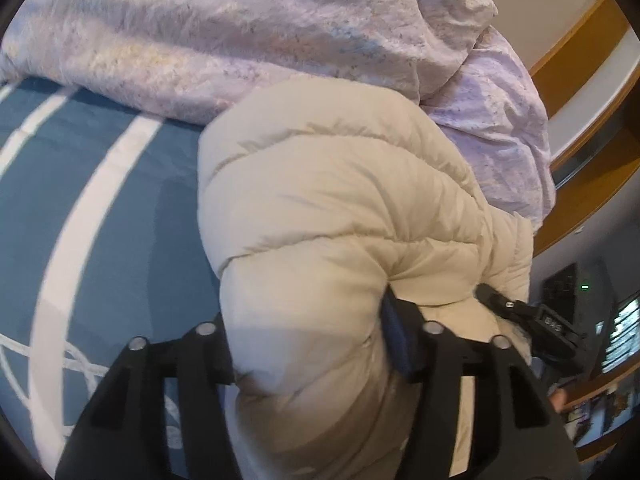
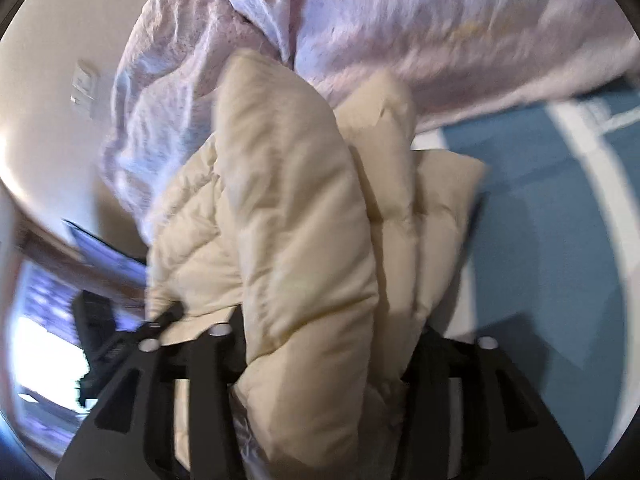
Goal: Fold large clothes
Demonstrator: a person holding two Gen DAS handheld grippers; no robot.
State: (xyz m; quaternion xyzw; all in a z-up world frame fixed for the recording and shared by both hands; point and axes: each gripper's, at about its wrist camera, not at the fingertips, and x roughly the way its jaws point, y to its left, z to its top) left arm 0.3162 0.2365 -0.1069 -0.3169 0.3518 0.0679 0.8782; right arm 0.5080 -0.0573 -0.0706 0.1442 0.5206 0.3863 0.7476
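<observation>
Cream puffer jacket (image 1: pixel 340 200) is bunched into a thick roll on the blue striped bedspread (image 1: pixel 112 208), its far end butting against the heaped lilac duvet (image 1: pixel 240 32) at the bed's far edge. Left gripper (image 1: pixel 312 344) straddles the near end of the roll, fingers about half apart with padded cloth filling the gap; one blue pad (image 1: pixel 394 328) dents the fabric, but I can't tell if it's a true clamp or a loosened hold. In the right wrist view the right gripper (image 2: pixel 320 356) shows the same thing: jaws partly apart, a fat fold of jacket between them, view blurred, grip unclear. The other gripper's tip (image 1: pixel 532 316) sits just beside the jacket at the right. Judging by the compact bundle, folding looks mostly done and the step in hand is setting it down. To do it well: lower the roll flat onto bare bedspread clear of the duvet, keep both ends level so layers don't slide, open fully before pulling back, and withdraw along the fingers so puffy fabric doesn't snag and spring open.
</observation>
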